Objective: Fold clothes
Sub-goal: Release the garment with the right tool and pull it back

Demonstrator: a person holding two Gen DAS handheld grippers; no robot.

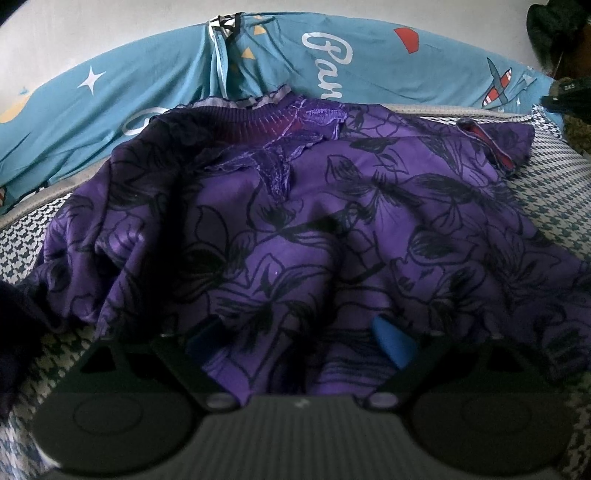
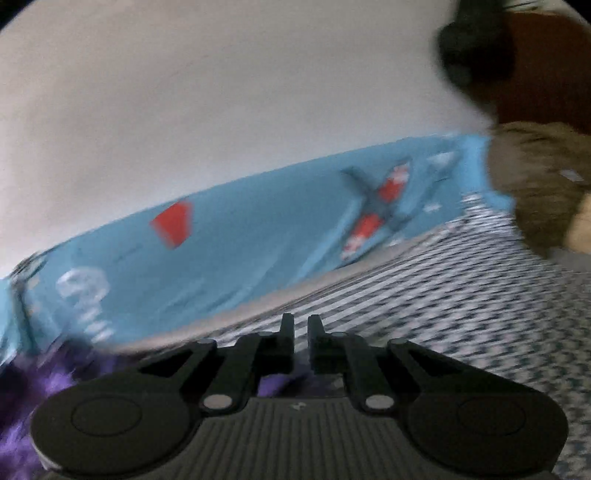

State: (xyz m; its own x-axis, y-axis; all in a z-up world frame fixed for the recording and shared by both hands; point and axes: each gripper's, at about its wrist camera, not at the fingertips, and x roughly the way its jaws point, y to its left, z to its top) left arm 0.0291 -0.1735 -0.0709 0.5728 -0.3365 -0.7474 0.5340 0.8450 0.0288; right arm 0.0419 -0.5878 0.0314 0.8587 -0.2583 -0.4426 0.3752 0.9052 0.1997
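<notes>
A purple top (image 1: 295, 221) with black flower outlines lies spread on the checked bed cover (image 1: 554, 177), its ribbed collar (image 1: 258, 114) at the far side. One sleeve cuff (image 1: 491, 147) with a red lining points right. My left gripper (image 1: 295, 332) stands open at the near hem, and the cloth lies loose between its blue pads (image 1: 391, 343). My right gripper (image 2: 301, 325) is shut, with nothing seen between its fingers. It hangs over the checked cover (image 2: 461, 295), right of the top (image 2: 37, 387). That view is blurred.
A teal sheet (image 1: 166, 74) printed with planes and lettering runs along the far side below a white wall. A brown fuzzy bundle (image 2: 535, 184) and a dark object (image 1: 554, 26) sit at the right. Dark cloth (image 1: 14, 332) lies at the left edge.
</notes>
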